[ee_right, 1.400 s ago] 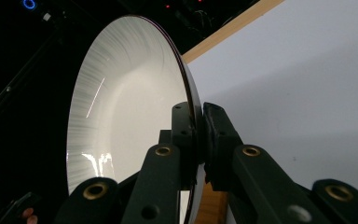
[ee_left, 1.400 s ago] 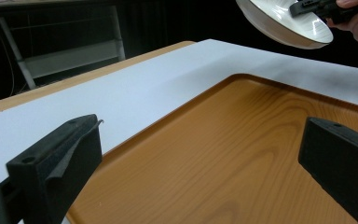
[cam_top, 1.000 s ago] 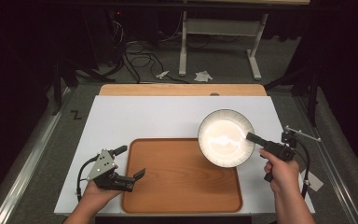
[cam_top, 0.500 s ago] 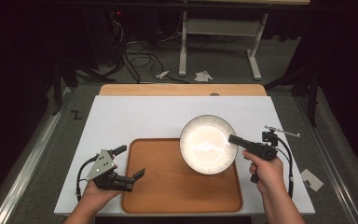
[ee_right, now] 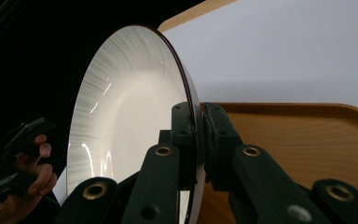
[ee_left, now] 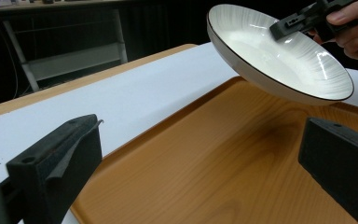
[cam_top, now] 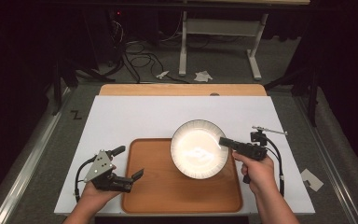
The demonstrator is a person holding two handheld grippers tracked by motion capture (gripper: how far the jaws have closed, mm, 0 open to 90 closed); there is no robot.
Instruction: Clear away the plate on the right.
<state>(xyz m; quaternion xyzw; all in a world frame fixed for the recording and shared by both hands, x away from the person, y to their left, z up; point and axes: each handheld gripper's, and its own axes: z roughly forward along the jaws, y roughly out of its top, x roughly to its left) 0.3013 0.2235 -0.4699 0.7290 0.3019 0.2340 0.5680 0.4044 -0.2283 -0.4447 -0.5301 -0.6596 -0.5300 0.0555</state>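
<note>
Above the far right part of the wooden tray (cam_top: 182, 191), a white plate (cam_top: 198, 149) with a thin dark rim is held in the air, tilted, casting a faint shadow on the wood below in the left gripper view. The right gripper (cam_top: 225, 142) has it by the right edge: in the right gripper view the two black jaws are pinched tight on the rim, one on each face of the plate. The right hand (cam_top: 257, 171) holds that gripper from the near right side of the table, over the white table cover (cam_top: 135, 116).

At the near left, the left gripper (cam_top: 139, 174) reaches over the left rim of the tray, held in the left hand (cam_top: 95, 193), with the grey three-cornered plate (cam_top: 100, 164) on top. Its jaws stand wide apart with nothing between them; in the left gripper view the tray's bare wood shows through the gap. The plate and this gripper are well apart.

The tray lies on the near middle of the table cover, with a strip of bare wooden tabletop (cam_top: 182, 89) showing along the far edge. A small white card (cam_top: 311, 179) lies on the grey floor to the right of the table.
</note>
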